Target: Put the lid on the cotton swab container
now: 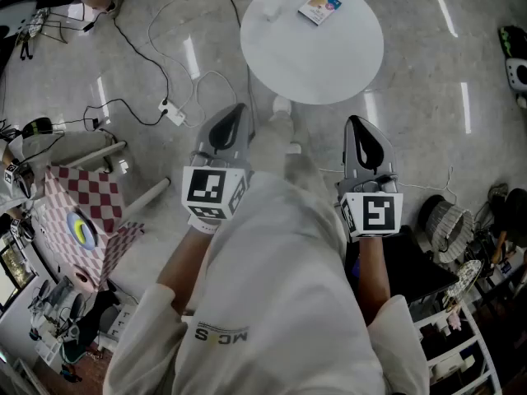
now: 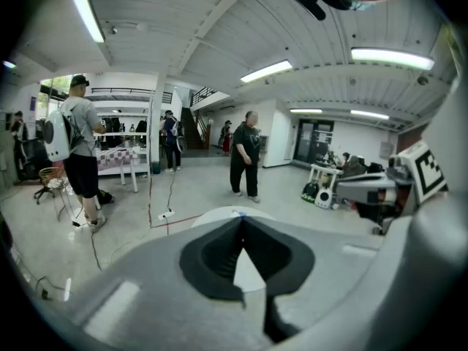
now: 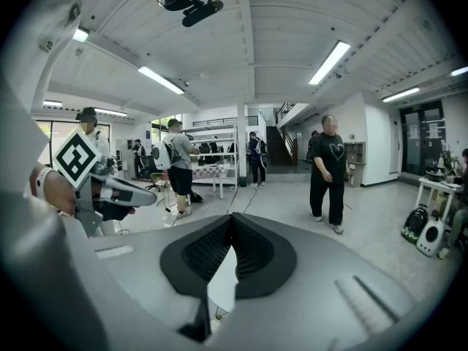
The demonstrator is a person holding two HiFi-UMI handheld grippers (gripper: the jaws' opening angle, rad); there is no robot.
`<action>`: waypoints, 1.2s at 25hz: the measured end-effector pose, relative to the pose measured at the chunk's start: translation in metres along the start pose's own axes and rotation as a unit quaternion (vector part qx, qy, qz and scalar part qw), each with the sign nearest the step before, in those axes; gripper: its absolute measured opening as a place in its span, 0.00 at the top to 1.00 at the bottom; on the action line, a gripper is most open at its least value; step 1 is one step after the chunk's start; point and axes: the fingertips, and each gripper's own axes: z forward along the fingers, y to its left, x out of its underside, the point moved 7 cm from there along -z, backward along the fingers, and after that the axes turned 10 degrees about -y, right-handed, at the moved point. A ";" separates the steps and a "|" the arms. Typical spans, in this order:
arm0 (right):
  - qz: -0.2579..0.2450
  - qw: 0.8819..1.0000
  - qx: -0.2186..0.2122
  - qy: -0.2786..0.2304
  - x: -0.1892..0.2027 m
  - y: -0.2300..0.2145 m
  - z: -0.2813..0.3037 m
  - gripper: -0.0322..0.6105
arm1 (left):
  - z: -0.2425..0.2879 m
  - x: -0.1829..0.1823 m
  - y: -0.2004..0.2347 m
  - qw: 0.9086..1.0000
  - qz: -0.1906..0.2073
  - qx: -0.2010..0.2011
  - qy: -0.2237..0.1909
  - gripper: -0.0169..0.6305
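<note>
A round white table [image 1: 329,64] stands ahead of me on the grey floor. Near its far edge lies a small colourful pack [image 1: 319,6]; a faint small pale thing [image 1: 270,14] lies to its left, too dim to name. Both grippers hang short of the table, close to my body. The left gripper [image 1: 235,109] is shut and holds nothing, and its tips meet in the left gripper view [image 2: 242,221], with the table [image 2: 212,216] just beyond. The right gripper [image 1: 356,123] is also shut and empty, jaws closed at the tip [image 3: 232,216].
Cables and a power strip [image 1: 174,114] cross the floor at left. A red-checkered box [image 1: 82,220] stands at far left, a wire basket [image 1: 449,220] and a shelf [image 1: 461,336] at right. A person in black [image 2: 245,156] stands beyond the table; others [image 3: 178,163] stand further back.
</note>
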 end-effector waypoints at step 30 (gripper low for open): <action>0.034 0.997 0.070 -0.020 -0.043 0.152 0.067 0.97 | -0.071 -0.062 0.119 0.991 0.002 0.130 -0.029 0.97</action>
